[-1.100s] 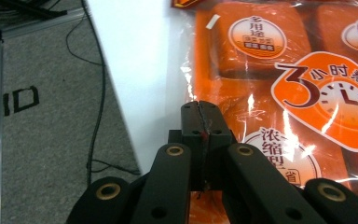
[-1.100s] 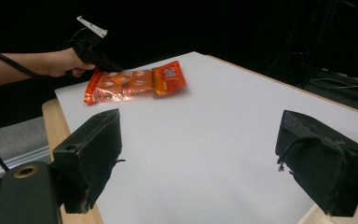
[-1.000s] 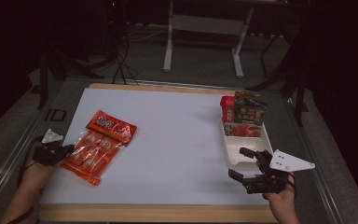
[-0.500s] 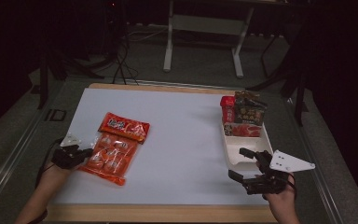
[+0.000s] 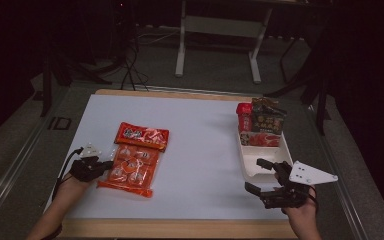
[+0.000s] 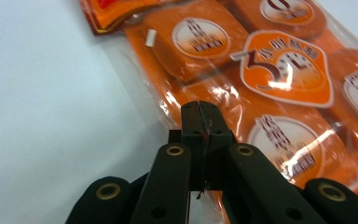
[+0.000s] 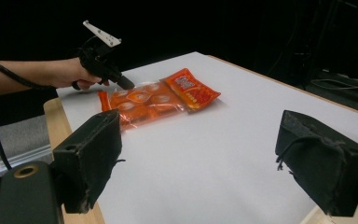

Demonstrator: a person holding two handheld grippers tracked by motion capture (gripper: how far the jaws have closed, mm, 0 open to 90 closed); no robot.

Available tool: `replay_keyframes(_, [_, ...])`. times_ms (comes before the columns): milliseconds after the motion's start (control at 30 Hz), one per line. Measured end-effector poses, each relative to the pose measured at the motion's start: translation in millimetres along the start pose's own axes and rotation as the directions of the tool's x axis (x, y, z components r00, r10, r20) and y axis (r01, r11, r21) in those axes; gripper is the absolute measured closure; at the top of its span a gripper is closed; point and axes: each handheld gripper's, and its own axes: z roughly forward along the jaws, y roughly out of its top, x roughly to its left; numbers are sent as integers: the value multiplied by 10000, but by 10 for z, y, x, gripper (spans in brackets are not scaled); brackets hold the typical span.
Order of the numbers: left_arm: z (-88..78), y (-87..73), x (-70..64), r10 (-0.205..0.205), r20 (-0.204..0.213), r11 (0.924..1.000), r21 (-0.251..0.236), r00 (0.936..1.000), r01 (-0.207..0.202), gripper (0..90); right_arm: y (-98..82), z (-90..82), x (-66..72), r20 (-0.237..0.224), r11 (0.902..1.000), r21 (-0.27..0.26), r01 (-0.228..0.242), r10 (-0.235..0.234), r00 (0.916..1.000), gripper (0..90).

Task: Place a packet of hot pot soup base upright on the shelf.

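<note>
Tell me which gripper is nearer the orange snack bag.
Left. The left gripper is shut on the orange snack bag's edge; the right gripper waits open across the table by the white tray.

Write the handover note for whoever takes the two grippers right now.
Left gripper: jaws shut on the clear edge of the orange snack bag, which lies flat on the white table, left of centre.
Right gripper: open, holding nothing, at the near right by the white tray.
Tray: two packets stand at its far end; the near part is bare.
Done: bag gripped.
Left, most likely: bring the bag across to the tray.
</note>
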Motion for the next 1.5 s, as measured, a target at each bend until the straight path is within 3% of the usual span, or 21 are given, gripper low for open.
replay_keyframes(100, [32, 67, 25, -244, -424, 9993, -285, 9988, 232, 900, -4, -11, -8, 42, 10000, -29, 0, 0, 10000, 141])
replay_keyframes(233, [114, 163, 48, -283, -677, 9995, -124, 9973, 275, 900, -11, -14, -13, 46, 10000, -46, -19, 19, 10000, 141])
replay_keyframes(400, [237, 256, 75, -341, -735, 9994, -7, 9967, 342, 900, -13, -16, -16, 49, 10000, -39, -34, 34, 10000, 141])
replay_keyframes(667, [299, 319, 40, -404, -785, 9991, 98, 9961, 413, 900, -17, -13, -18, 32, 10000, -10, -43, 43, 10000, 141])
replay_keyframes(1000, [422, 451, -226, 341, -251, 9989, 343, 9991, -332, 900, -14, -21, -16, -9, 10000, -24, -33, 33, 10000, 142])
replay_keyframes(1300, [569, 580, -545, 1026, 475, 9937, 395, 9936, -1045, 900, -16, -34, -15, 3, 10000, -80, 26, -26, 10000, 144])
replay_keyframes(1500, [579, 603, -602, 1251, 694, 9909, 405, 9897, -1281, 900, -14, -33, -12, -21, 10000, -69, 54, -54, 10000, 143])
